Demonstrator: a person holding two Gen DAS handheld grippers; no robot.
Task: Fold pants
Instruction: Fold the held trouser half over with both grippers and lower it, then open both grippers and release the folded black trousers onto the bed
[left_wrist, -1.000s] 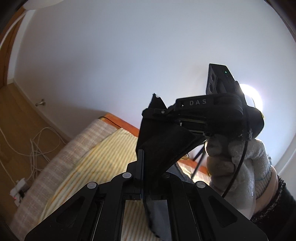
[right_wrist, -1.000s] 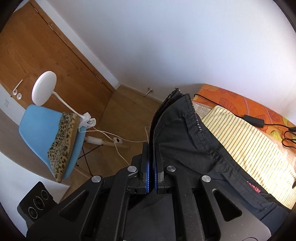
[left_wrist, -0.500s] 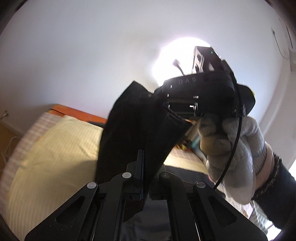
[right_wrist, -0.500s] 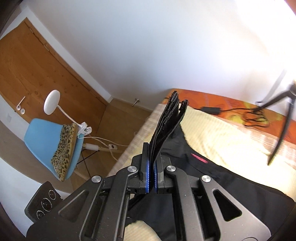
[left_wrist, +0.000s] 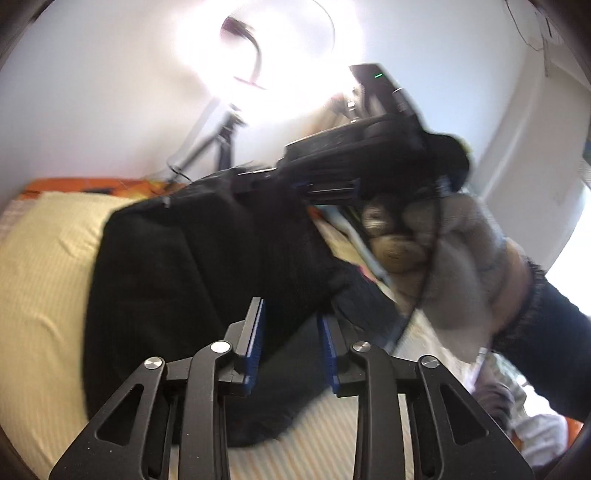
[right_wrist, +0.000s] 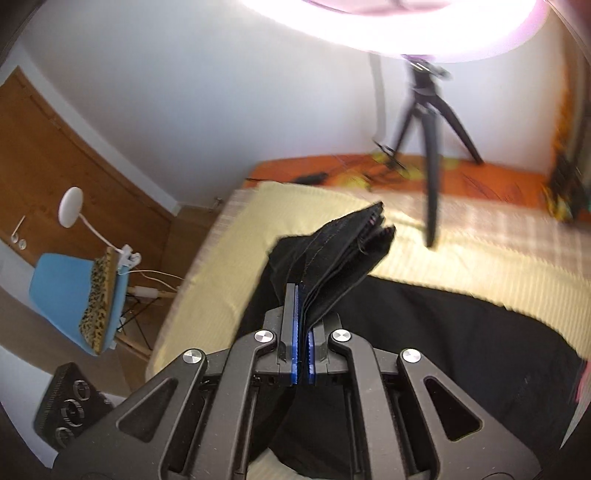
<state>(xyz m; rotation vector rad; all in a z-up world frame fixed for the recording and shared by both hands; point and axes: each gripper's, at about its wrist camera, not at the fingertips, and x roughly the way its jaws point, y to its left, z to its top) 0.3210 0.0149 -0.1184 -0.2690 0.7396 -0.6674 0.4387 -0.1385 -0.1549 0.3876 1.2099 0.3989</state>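
Claws: left claw (left_wrist: 291, 332) is opening off the black pants (left_wrist: 166, 295), right claw (right_wrist: 302, 332) is pinching the stacked edge, so I am lowering it flat onto the bed (right_wrist: 229, 258).

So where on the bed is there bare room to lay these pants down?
Bare pale yellow striped bedspread lies between the black pants and the bed's edge nearest the blue chair. It is crowded around the black tripod and the cables on the orange sheet.
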